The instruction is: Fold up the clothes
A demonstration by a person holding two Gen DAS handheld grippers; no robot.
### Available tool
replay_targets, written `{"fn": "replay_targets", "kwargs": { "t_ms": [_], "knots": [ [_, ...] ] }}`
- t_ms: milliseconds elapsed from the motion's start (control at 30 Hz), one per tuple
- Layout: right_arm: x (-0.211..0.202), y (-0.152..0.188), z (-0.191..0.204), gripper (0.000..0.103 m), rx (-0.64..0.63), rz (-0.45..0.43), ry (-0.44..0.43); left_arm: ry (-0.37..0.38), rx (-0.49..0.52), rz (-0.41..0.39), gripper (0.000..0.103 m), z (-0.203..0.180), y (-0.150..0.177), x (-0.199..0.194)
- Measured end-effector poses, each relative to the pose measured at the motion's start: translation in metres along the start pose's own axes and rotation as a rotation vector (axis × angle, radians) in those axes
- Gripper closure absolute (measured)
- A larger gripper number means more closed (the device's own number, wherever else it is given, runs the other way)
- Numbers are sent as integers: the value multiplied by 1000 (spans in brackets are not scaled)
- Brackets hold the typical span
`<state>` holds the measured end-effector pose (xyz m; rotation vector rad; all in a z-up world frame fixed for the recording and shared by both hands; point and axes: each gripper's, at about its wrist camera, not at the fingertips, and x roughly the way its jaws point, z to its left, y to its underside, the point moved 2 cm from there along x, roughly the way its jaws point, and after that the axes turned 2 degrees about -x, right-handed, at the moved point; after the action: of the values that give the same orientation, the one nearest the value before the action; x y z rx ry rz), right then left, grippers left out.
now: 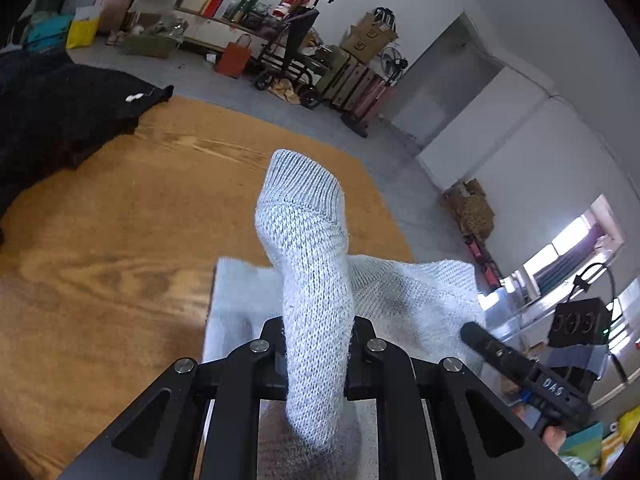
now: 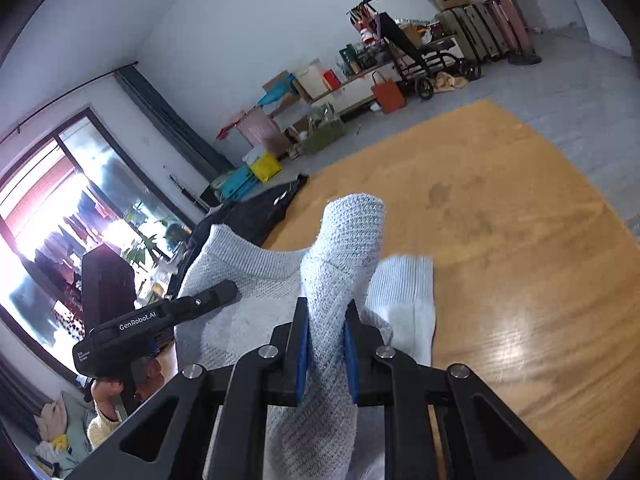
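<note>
Grey sweater (image 1: 400,300) sleeves pinched in left tool (image 1: 316,356), right tool (image 2: 325,344)

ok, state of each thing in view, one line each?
left gripper: shut on a bunched part of the sweater.
right gripper: shut on another bunched part, blue pads pressing it.
light grey knit sweater: partly lifted, rest lying on the table.
black garment: lying on the table's far side, untouched.
wooden table: bearing both garments.

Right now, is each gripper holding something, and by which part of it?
Yes. The left gripper is shut on a bunched fold of the light grey knit sweater, and the right gripper pinches another fold of it. Which parts of the garment cannot be told.
</note>
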<state>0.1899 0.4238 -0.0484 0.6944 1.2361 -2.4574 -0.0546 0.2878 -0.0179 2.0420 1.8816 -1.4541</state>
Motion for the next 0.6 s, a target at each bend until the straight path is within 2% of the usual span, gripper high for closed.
{"fn": "replay_targets", "kwargs": {
  "t_ms": [133,233,267,300,367,400,433,467,533,600],
  "knots": [
    [26,-18,-14,86,0,20,47,-77,-37,66,88,20,-7,33],
    [55,-19,-33,86,30,75,102,-207,-73,138,87,42,-2,62],
    [65,-15,-40,86,45,97,120,-226,-84,159,87,47,0,67],
    [71,-11,-47,86,55,112,135,-236,-95,171,83,51,1,70],
    [78,-2,-57,86,68,132,151,-269,-108,179,66,57,1,74],
    [79,2,-61,84,67,138,149,-309,-102,178,49,56,-1,74],
    [80,4,-63,80,66,139,154,-349,-96,177,42,54,-2,74],
    [81,5,-65,73,66,140,160,-387,-89,175,42,53,-3,74],
    [81,7,-68,62,75,138,187,-388,-12,105,42,38,-10,62],
    [74,4,-67,58,80,131,195,-396,70,12,41,20,-15,38]
  ]
}}
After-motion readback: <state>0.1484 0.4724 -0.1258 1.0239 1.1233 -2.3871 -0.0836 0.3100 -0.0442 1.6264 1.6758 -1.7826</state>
